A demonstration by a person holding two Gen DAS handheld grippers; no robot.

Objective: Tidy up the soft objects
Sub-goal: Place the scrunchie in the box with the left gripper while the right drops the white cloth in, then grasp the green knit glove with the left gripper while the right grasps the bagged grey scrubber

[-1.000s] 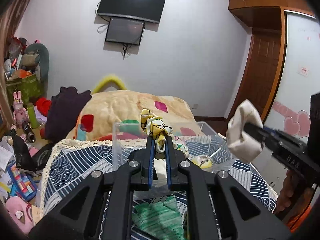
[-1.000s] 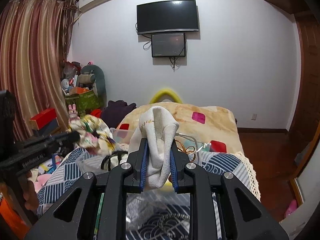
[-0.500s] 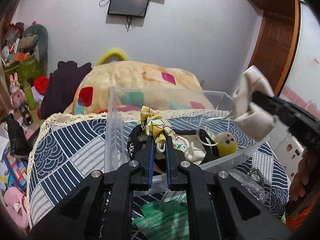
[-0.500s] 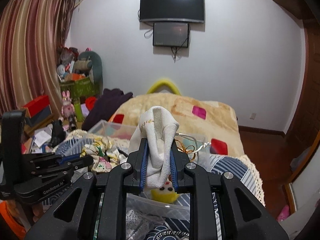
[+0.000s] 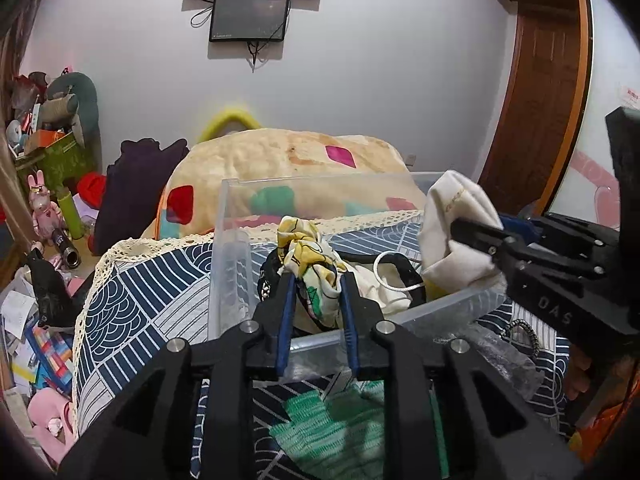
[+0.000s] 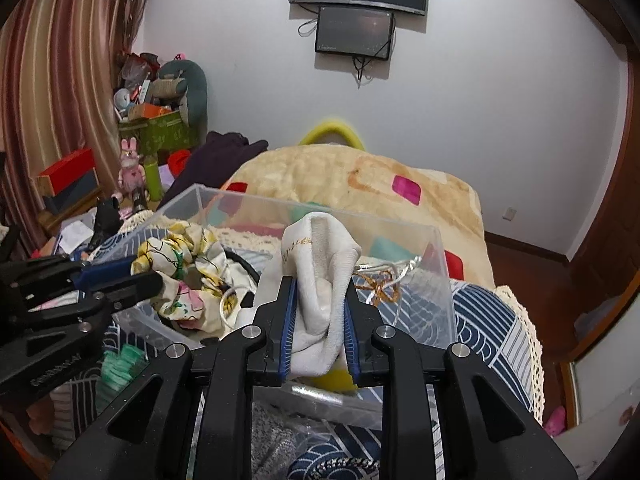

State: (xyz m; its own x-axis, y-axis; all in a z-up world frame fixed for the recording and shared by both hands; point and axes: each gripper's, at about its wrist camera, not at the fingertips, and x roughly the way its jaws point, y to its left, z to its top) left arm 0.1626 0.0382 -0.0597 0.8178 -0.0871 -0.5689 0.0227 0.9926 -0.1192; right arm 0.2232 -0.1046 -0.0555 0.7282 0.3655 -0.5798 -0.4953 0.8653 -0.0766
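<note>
My left gripper (image 5: 315, 280) is shut on a yellow floral scrunchie (image 5: 308, 252) and holds it over the near side of a clear plastic box (image 5: 240, 216). My right gripper (image 6: 319, 292) is shut on a white sock (image 6: 320, 280) and holds it over the same box (image 6: 436, 280). In the left wrist view the right gripper (image 5: 464, 228) and the sock (image 5: 448, 232) hang over the box's right end. In the right wrist view the left gripper (image 6: 148, 278) and the scrunchie (image 6: 180, 256) are at the left. Cloth items and a cord lie inside the box.
The box stands on a bed with a blue patterned cover (image 5: 152, 288). A green knitted cloth (image 5: 336, 432) lies below my left gripper. A beige quilt (image 5: 288, 160) lies behind the box. Toys and clutter (image 5: 44, 216) fill the floor at the left.
Both grippers have moved forward and down over the clear box, each still holding its item. The left gripper's jaws now stand a little wider around the scrunchie.
</note>
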